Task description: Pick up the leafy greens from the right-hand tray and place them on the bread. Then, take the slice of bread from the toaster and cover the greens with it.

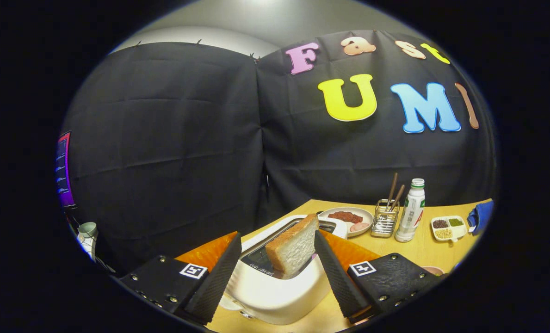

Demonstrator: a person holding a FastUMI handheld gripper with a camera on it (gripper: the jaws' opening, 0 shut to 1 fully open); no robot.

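Gripper [275,259] spread wide, fingers angled to either side of the toaster [275,289], neither one touching anything. Slice of bread [294,247] standing tilted in the toaster's slot, upper half clear of the slot, lower edge down inside. Slice sits between the fingers, closer to the right finger [335,273], with a broad gap to the left finger [219,277].

Orange tray [349,252] just behind the toaster on both sides, partly hidden by the fingers. Leafy greens and the bottom slice: cannot tell where they lie from here, so no judging whether the greens are already on the bread.

Judged handling: light, soft, porous crumb with a slightly firmer browned crust along the top and side. Easily dented or torn under a hard squeeze; rough enough not to slip. Thin and floppy if held by one corner, so likely to sag or fold. Best hold probably across the two flat faces, on the exposed upper half just below the top crust, closing gently and only until the faces give a little. Lifting straight along the slot should keep the lower edge from catching on the slot's rim.

Farther back on the counter [418,249]: a plate [346,217] with food, a wire holder [386,222] with chopsticks, a white bottle [411,210], a small divided dish [448,227], and something blue [480,215] beside it.
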